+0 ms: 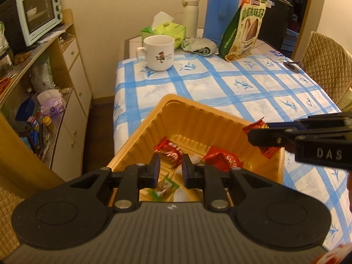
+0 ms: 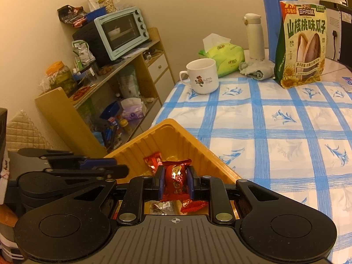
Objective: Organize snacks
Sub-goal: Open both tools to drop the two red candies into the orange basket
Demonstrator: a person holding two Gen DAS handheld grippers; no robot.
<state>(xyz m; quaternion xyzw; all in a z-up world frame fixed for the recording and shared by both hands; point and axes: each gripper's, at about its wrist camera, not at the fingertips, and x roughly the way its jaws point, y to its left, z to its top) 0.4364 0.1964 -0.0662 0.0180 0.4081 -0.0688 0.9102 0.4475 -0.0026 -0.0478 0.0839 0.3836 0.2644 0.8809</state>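
Note:
An orange plastic tray point(image 1: 198, 114) point(image 2: 176, 132) sits at the near corner of the table and holds several wrapped snacks, red ones point(image 1: 169, 151) and a green one point(image 1: 165, 187). My left gripper point(image 1: 170, 168) hangs over the tray with its jaws a little apart and nothing between them. My right gripper point(image 2: 175, 181) is shut on a red wrapped candy point(image 2: 176, 180) above the tray. In the left wrist view the right gripper point(image 1: 261, 136) comes in from the right with the red candy point(image 1: 255, 127) over the tray's right rim.
A white mug point(image 1: 158, 52) point(image 2: 201, 76), green tissue pack point(image 1: 164, 32), white flask point(image 1: 191, 15), blue thermos point(image 1: 222, 8), folded cloth point(image 1: 198, 46) and sunflower-seed bag point(image 1: 244, 26) point(image 2: 301, 44) stand at the table's far end. A cluttered shelf with a toaster oven point(image 1: 39, 13) is left. A padded chair point(image 1: 325, 61) is right.

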